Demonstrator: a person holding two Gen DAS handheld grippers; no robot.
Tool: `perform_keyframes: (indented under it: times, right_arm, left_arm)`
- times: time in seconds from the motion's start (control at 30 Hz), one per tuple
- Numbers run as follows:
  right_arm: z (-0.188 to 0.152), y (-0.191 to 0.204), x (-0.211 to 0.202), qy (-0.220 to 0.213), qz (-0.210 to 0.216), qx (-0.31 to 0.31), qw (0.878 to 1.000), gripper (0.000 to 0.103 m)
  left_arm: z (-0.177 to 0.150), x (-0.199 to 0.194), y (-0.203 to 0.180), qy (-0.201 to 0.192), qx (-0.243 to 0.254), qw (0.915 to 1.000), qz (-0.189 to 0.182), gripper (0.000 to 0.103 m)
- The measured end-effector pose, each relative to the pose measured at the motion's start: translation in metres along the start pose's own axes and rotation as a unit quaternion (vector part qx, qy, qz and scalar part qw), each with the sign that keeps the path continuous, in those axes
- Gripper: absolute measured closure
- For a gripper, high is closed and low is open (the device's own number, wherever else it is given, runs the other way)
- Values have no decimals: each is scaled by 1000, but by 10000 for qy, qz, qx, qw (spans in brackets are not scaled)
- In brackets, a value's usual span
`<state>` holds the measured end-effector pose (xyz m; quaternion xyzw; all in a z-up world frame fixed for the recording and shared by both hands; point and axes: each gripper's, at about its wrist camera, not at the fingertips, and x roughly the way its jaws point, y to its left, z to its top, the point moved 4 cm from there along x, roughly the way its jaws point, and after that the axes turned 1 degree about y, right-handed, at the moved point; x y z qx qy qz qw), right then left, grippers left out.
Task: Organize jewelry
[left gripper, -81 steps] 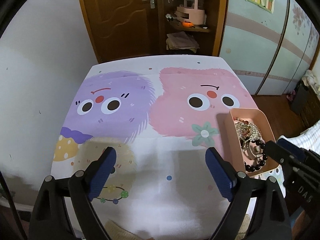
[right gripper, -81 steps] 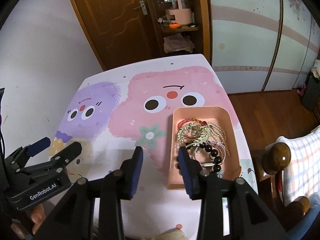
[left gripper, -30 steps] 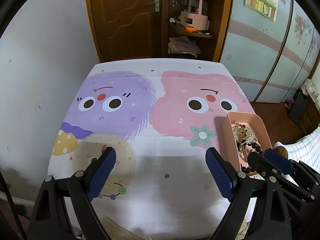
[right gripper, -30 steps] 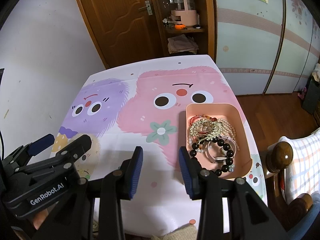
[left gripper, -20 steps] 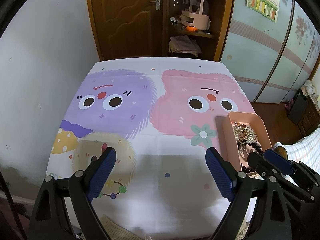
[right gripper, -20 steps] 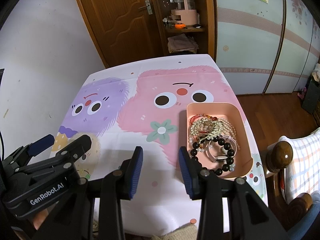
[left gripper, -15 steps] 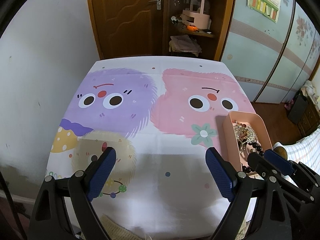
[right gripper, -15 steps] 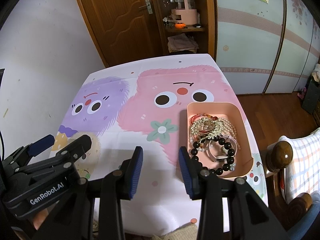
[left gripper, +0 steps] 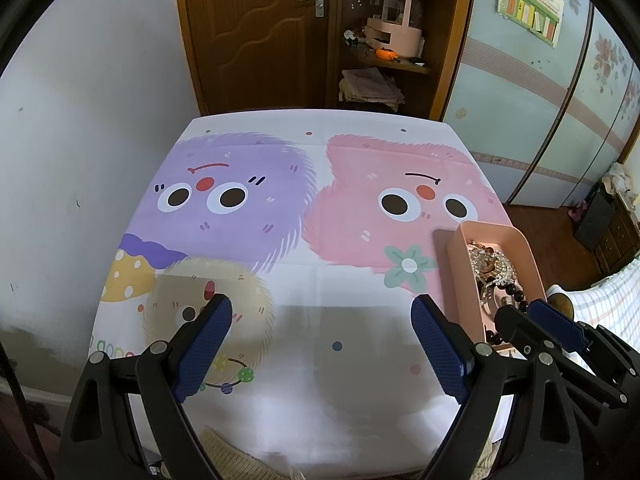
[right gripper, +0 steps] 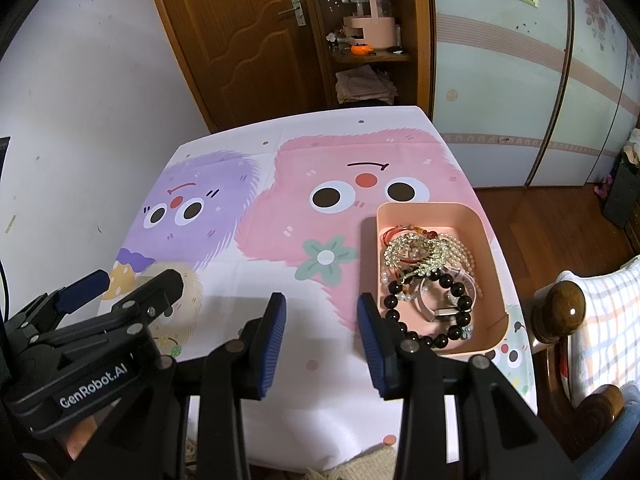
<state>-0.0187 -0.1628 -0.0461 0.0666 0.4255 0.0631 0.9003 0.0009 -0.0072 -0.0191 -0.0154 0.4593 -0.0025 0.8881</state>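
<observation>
A pink tray (right gripper: 486,236) stands on the right side of the cartoon tablecloth (right gripper: 280,216). It holds a tangle of jewelry: a black bead bracelet (right gripper: 424,308), a sparkly silver chain (right gripper: 416,252), pearls and a red cord. The tray also shows in the left wrist view (left gripper: 460,252). My right gripper (right gripper: 322,316) is open and empty above the cloth, just left of the tray's near corner. My left gripper (left gripper: 320,320) is wide open and empty above the near middle of the cloth.
The table (left gripper: 320,120) stands against a white wall on the left. Behind it are a wooden door (left gripper: 256,32) and a shelf with a pink organizer (left gripper: 394,32). A wooden chair knob (right gripper: 568,304) and checked fabric lie right of the table.
Both grippers have drawn back and risen slightly from the table, so more of the cloth shows. Both stay open and empty. The tray and jewelry have not moved.
</observation>
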Motion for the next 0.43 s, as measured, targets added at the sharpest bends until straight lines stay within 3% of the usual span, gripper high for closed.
perform_keyframes:
  times: [0.43]
  right_arm:
    - [1, 1, 1, 7, 0, -10, 10000, 66]
  left_arm:
    - [-6, 2, 3, 64, -43, 10000, -5, 13]
